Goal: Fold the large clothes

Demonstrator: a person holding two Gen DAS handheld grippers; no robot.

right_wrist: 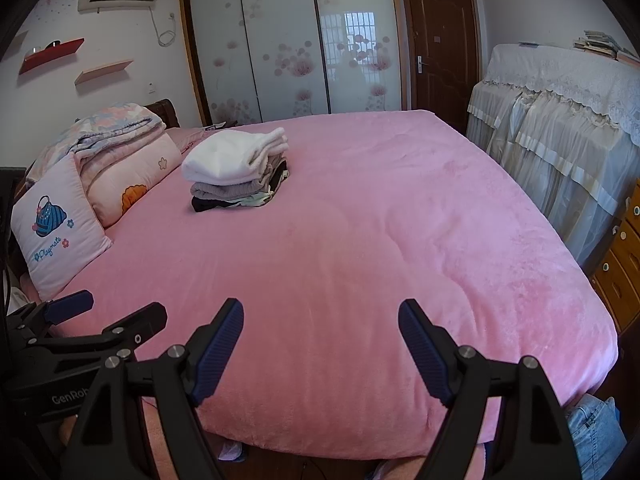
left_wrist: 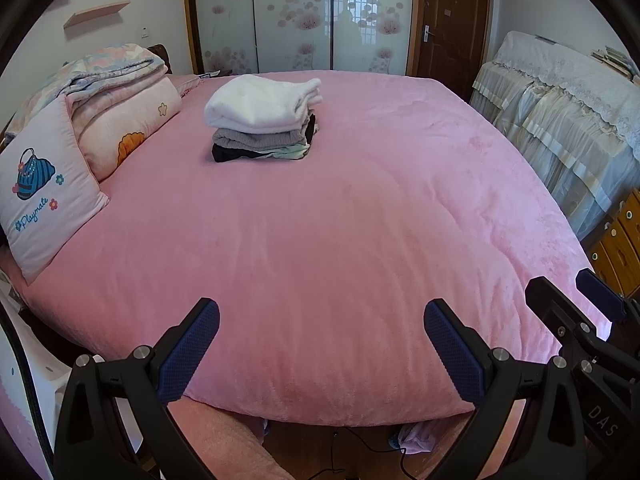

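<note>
So the only clothes I can properly see are the folded stack (left_wrist: 262, 118) sitting on the pink bedspread (left_wrist: 340, 240), far side of the bed, over toward the pillows. White fluffy piece on top, grey one under it, something black and a pale green bit at the bottom. From both cameras it lies ahead and off to the left, well apart from either tool, its longer side running roughly across my view. That pile looks done to me.

What's left to fold seems to be down low: there's a denim piece (right_wrist: 596, 432) hanging just past the near right corner of the bed, and a pale lilac garment (left_wrist: 416, 438) on the floor under the near edge. I can't tell how big either one is.

Left gripper (left_wrist: 322, 338) is spread wide with nothing in it, hovering over the near edge. Right gripper (right_wrist: 320, 336) same deal, wide apart and empty, just beside the left one. My guess is the right takes the denim, since it's the nearer arm.
</note>
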